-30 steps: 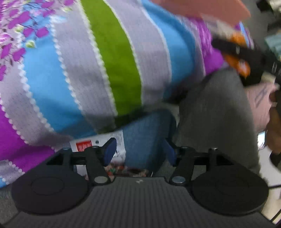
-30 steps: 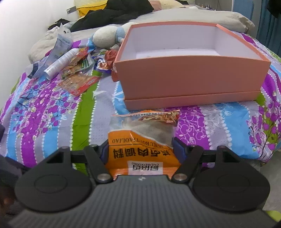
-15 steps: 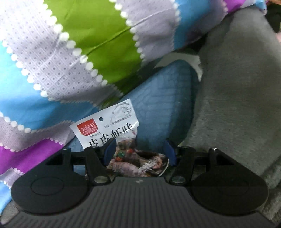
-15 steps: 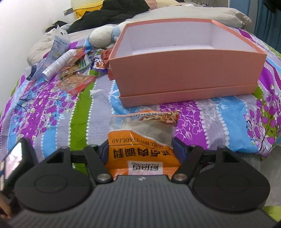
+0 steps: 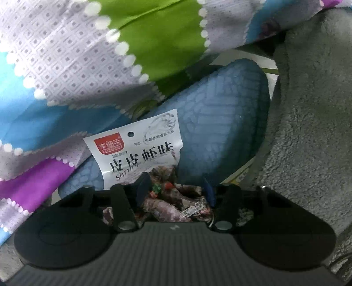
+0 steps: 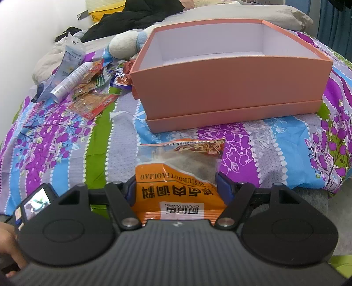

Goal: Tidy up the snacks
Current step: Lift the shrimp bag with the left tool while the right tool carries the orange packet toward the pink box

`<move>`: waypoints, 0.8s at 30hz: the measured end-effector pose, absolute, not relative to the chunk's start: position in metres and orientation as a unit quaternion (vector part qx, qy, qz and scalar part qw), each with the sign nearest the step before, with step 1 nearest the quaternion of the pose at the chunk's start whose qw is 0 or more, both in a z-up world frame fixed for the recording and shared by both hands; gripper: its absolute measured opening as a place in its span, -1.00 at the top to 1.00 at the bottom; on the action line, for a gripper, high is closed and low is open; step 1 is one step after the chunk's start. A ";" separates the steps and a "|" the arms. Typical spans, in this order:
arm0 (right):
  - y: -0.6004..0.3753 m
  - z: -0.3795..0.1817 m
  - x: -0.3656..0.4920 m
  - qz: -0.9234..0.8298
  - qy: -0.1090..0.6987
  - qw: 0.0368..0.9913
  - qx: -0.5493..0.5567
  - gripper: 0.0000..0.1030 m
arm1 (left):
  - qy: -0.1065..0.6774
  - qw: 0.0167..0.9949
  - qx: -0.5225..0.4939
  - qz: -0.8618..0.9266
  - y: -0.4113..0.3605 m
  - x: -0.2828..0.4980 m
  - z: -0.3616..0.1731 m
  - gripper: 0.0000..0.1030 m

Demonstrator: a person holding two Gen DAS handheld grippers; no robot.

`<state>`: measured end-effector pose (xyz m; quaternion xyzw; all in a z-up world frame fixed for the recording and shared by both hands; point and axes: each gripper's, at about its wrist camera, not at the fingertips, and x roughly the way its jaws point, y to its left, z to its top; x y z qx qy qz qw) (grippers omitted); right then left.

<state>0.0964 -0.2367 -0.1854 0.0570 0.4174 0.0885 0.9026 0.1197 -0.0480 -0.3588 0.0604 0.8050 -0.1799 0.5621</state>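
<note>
Through the left wrist camera we see our left gripper [image 5: 175, 187] pointing steeply down at a white foil shrimp snack packet [image 5: 140, 154] with a red logo, which lies on a blue textured slipper [image 5: 220, 123] below the hanging edge of the striped floral bedsheet [image 5: 66, 66], with grey fleece fabric [image 5: 308, 132] at 3 o'clock. The packet's lower end sits between the blue fingertips [image 5: 144, 183]; the jaws are closing on it, though we cannot tell whether both pads press it. Through the right wrist camera, at 9 o'clock on the bed lies a heap of loose things: a white cylindrical tube [image 6: 71, 80], a pale plastic pouch [image 6: 70, 58] and several red and orange snack sachets [image 6: 96, 103]. At 8 o'clock, a hand [image 6: 8, 248] holds a device with a small screen [image 6: 36, 203]. At 6 o'clock our right gripper [image 6: 176, 187] is clenched on an orange and clear seasoning packet [image 6: 179, 173], its printed text upside down, held over the sheet. At 12 o'clock stands an open salmon-pink cardboard box [image 6: 231, 88] with a white interior, resting in its own lid, with a white plush toy [image 6: 125, 45] and dark clothes [image 6: 136, 15] behind it.
</note>
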 end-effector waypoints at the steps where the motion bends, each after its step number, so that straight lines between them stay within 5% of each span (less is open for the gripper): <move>1: -0.236 -0.185 0.097 0.089 0.417 0.903 0.057 -0.42 | 0.806 0.562 0.059 -0.178 -0.047 0.119 -0.360 0.15; 3: -0.235 -0.184 0.097 0.090 0.416 0.903 0.055 -0.42 | 0.802 0.570 0.059 -0.171 -0.045 0.119 -0.360 0.38; 5: -0.234 -0.183 0.097 0.091 0.414 0.904 0.054 -0.42 | 0.798 0.578 0.047 -0.164 -0.040 0.122 -0.357 0.85; 24: -0.218 -0.155 0.086 0.109 0.383 0.917 0.039 -0.42 | 0.701 0.680 -0.126 -0.172 0.009 0.115 -0.252 0.90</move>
